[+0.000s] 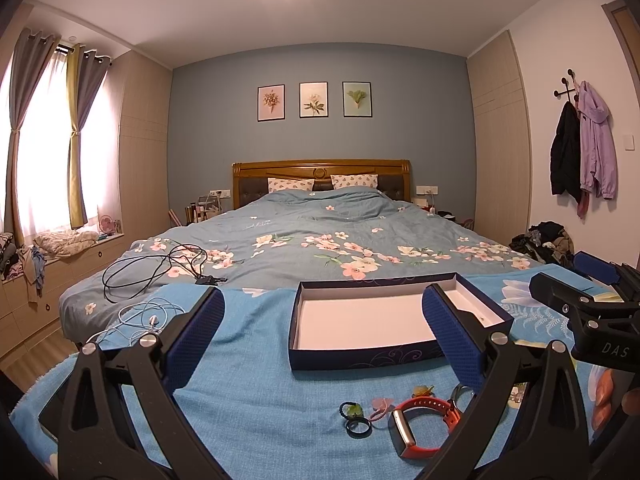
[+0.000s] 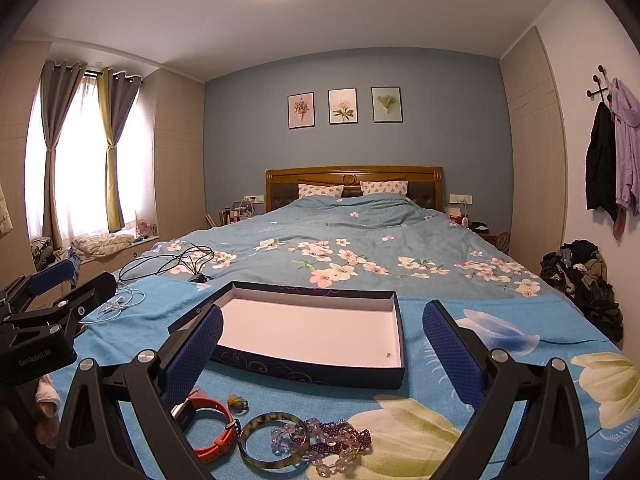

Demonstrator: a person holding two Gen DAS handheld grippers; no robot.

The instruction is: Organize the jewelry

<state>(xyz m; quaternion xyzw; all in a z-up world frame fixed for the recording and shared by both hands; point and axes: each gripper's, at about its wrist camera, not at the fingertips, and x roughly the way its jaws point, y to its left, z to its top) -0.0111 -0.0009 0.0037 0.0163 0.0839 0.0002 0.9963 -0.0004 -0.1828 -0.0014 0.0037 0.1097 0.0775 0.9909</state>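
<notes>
Left gripper (image 1: 322,334) wide open and holding nothing, right gripper (image 2: 322,350) wide open too, empty dark blue box (image 2: 316,332) on the blue towel (image 1: 248,364), orange watch band (image 2: 210,426), green bangle (image 2: 274,442) and purple beads (image 2: 340,436) lying just in front of the box

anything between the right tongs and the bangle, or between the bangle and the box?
Nothing visible blocks either. The right tongs are open above the bangle; clear bracelet beads overlap its right side. The open box lies just beyond, with bare blanket between.
</notes>
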